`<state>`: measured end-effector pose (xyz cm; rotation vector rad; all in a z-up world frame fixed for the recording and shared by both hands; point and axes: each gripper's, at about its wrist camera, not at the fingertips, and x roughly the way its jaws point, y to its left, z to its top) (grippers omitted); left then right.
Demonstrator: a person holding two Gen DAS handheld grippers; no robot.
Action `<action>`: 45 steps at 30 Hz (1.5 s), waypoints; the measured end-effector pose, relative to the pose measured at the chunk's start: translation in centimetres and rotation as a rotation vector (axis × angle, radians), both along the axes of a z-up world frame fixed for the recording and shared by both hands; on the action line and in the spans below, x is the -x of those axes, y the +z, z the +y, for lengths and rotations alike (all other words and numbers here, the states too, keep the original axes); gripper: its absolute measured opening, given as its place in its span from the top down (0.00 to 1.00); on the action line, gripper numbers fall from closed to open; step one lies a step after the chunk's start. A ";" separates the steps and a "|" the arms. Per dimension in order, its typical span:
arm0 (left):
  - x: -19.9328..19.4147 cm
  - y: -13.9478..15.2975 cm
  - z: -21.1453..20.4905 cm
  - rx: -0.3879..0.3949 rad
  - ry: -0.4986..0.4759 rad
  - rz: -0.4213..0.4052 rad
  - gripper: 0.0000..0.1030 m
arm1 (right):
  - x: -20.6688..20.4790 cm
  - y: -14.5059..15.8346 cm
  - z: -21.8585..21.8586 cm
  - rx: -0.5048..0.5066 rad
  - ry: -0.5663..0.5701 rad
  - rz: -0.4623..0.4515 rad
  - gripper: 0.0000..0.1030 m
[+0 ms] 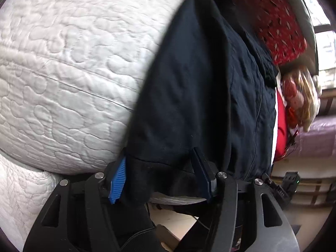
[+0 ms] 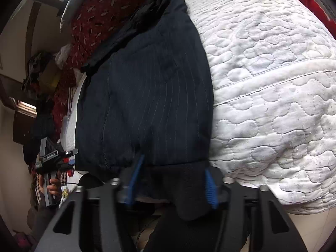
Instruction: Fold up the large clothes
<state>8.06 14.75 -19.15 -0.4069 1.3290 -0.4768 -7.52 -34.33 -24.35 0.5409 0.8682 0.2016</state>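
A dark navy pinstriped garment [image 1: 201,88] lies on a white quilted mattress [image 1: 63,73], its near black hem hanging over the bed edge. My left gripper [image 1: 159,174] is open with the hem between its blue pads [image 1: 117,180]. In the right wrist view the same garment [image 2: 147,96] lies on the mattress [image 2: 273,105]. My right gripper [image 2: 172,180] is open around the black hem, blue pads [image 2: 210,189] on each side. The left gripper [image 2: 54,159] shows at the left of that view, held in a hand.
A dark red patterned blanket [image 1: 277,21] lies beyond the garment, also in the right wrist view [image 2: 92,21]. A red cloth [image 1: 281,126] and a doll-like toy [image 1: 300,96] sit at the far side. Floor shows below the bed edge [image 1: 174,222].
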 end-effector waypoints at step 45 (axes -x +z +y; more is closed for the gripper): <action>-28.1 17.3 -7.3 0.234 0.270 -0.224 0.96 | -22.3 19.3 -6.3 -0.320 -0.170 -0.434 0.96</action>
